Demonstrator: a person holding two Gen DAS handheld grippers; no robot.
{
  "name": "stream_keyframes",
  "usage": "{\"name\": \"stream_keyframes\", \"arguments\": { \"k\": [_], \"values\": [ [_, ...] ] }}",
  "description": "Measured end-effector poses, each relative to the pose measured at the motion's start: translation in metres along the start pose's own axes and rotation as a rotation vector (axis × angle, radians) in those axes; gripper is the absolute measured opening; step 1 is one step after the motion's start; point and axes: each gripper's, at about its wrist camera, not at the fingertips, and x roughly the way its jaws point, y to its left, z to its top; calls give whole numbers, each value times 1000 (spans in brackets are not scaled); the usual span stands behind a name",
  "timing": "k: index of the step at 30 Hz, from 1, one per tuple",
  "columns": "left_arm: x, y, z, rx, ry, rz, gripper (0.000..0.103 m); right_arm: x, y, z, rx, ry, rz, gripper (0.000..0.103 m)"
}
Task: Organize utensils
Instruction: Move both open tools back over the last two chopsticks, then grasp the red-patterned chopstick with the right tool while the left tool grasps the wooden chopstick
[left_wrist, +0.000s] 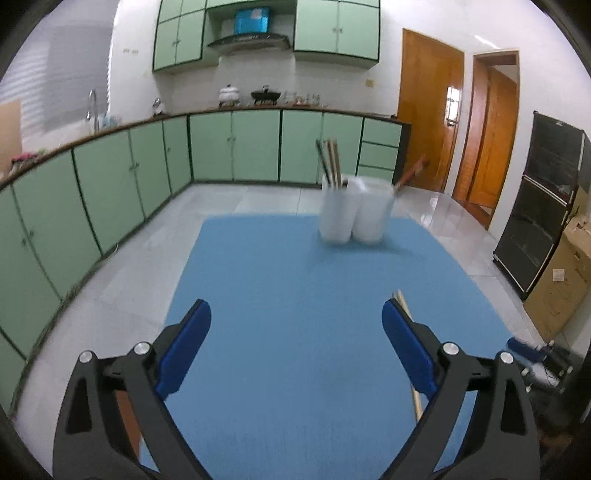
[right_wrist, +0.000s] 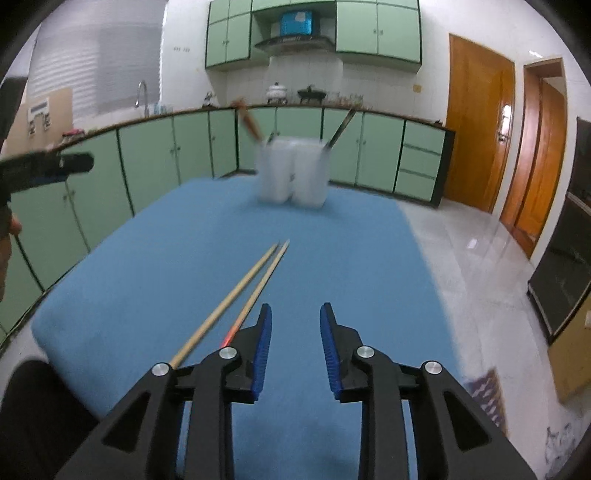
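A blue tabletop (left_wrist: 295, 295) fills the middle of both wrist views, with a tiled floor (left_wrist: 122, 295) around it and green kitchen cabinets (left_wrist: 236, 146) along the far walls.

The left tongs (left_wrist: 296, 317) stand wide open over the near part of the tabletop, with nothing but bare blue surface between the two blue pads (left_wrist: 186, 345). Just outside the right-hand pad a pale wooden chopstick (left_wrist: 404, 304) lies on the tabletop, running back toward the near edge and partly hidden behind that finger; whether it touches the finger cannot be told.

The right tongs (right_wrist: 295, 325) are partly open, a clear gap between the ribbed blue pads (right_wrist: 263, 343), and hold nothing. Two wooden chopsticks (right_wrist: 240, 295) lie on the tabletop just to the left of them, side by side and slightly splayed, their narrow tips pointing toward the far edge. The nearer ends pass beside and under the left finger, where one shows a reddish band.

Near the far edge of the tabletop stands a white utensil holder (right_wrist: 293, 171) of two joined compartments, blurred in both views. From the left wrist view, several chopsticks (left_wrist: 328, 158) stand upright in its left compartment, and a red-brown handled utensil (left_wrist: 410, 173) leans out of the right one.

At the left edge of the right wrist view, the other gripper's dark body (right_wrist: 44, 166) shows above the tabletop's left side.
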Motion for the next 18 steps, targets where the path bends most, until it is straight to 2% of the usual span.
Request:
{"name": "stream_keyframes", "arguments": {
  "k": [5,9,18],
  "values": [
    [-8,2,-50,-27,37,27,94,2,37,-41,11,50,50,29],
    [-12,4,-74,-56,52,30,94,11,49,-48,-6,69,47,32],
    [-4,6,-92,-102,83,32,94,29,49,-47,-19,41,18,35]
  ]
}}
